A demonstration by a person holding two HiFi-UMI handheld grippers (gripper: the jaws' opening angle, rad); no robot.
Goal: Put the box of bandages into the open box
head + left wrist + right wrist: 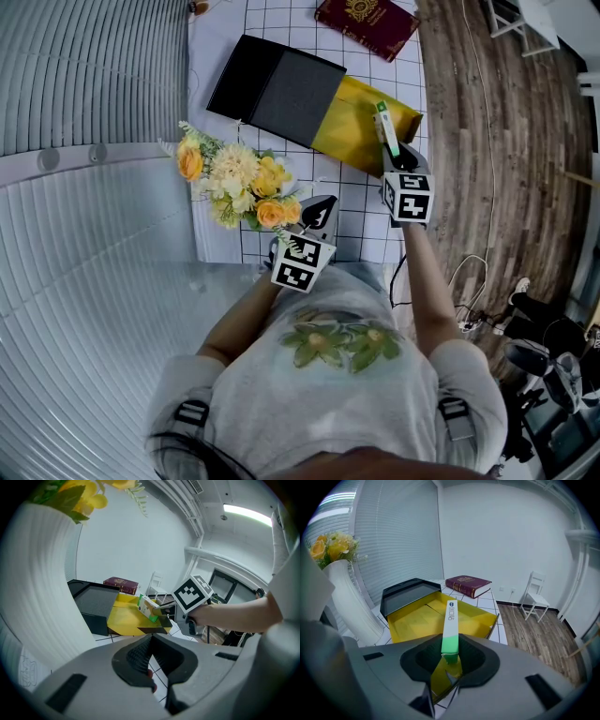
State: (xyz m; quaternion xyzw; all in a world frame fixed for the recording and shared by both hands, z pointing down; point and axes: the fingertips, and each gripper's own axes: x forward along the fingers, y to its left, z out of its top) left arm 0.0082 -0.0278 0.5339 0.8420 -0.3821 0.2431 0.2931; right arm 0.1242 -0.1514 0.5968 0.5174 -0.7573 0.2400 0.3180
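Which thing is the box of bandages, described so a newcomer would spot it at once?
On the white grid-tiled table lies an open yellow cardboard box. Over it, the right hand-held gripper pinches a slim white carton with a green end. Unlike the dark red book beyond, it is thin and held off the table.

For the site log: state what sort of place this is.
Probably an indoor studio or office room: a white gridded tabletop, a wood-plank floor, closed window blinds and a lone white chair by a bare wall.

text | box of bandages (450, 620): print too small to read | book (468, 584): gilt illegible
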